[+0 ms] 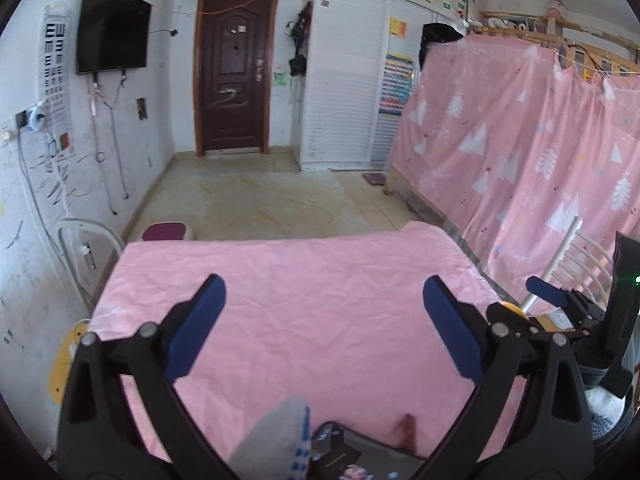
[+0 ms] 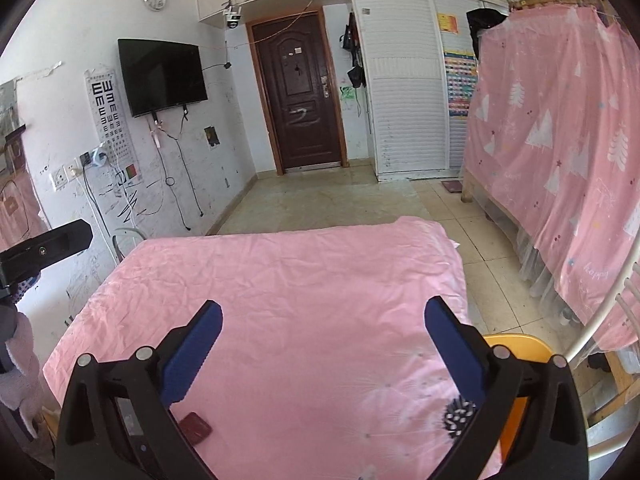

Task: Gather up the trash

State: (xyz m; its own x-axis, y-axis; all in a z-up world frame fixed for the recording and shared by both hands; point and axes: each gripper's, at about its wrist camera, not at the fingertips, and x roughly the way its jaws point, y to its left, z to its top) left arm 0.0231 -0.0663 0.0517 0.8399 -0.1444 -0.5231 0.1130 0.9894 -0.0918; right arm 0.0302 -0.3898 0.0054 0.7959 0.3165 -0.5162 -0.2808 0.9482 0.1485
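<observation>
Pink-sheeted table (image 2: pixel 280 280) is largely bare, both the left gripper (image 1: pixel 324 316) and right gripper (image 2: pixel 324 336) hover spread wide and empty, and the small dark-red wrapper (image 2: pixel 195 428), flat at the near edge, risks snagging cloth when pinched.

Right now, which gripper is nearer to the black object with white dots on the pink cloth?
Right. The black object lies beside the right gripper's right finger; the left gripper is off to its left.
</observation>
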